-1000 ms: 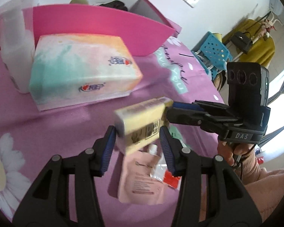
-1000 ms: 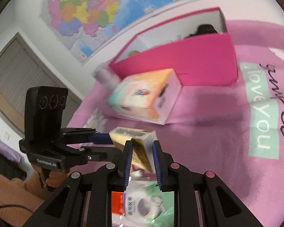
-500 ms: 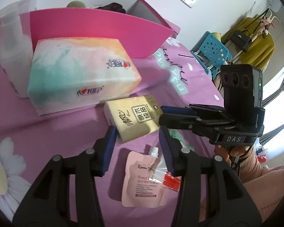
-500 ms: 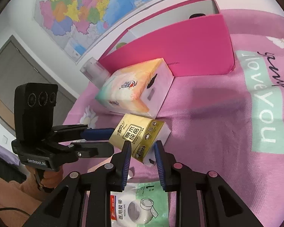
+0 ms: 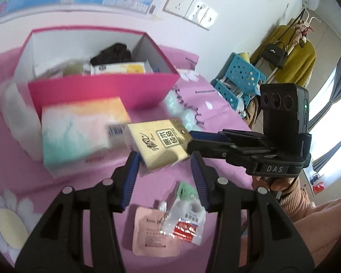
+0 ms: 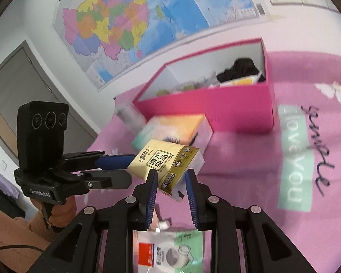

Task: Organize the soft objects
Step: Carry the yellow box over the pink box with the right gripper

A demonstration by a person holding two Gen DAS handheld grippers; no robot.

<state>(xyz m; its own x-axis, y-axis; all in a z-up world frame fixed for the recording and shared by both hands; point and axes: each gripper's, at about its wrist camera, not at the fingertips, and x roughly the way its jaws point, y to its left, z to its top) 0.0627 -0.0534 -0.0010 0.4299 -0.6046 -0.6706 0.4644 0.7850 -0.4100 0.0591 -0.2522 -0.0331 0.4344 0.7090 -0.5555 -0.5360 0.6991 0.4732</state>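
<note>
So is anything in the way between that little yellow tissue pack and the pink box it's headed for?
Partly. The yellow tissue pack is lifted off the pink cloth, but the big pastel tissue box lies directly before the pink box, whose near wall must also be cleared.

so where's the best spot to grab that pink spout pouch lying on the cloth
Probably the pink spout pouch is best pinched across its neck just below the white cap, coming from above. It lies flat on the pink cloth, so its wide faces give no edge, and the clear packet overlaps its right side.
</note>
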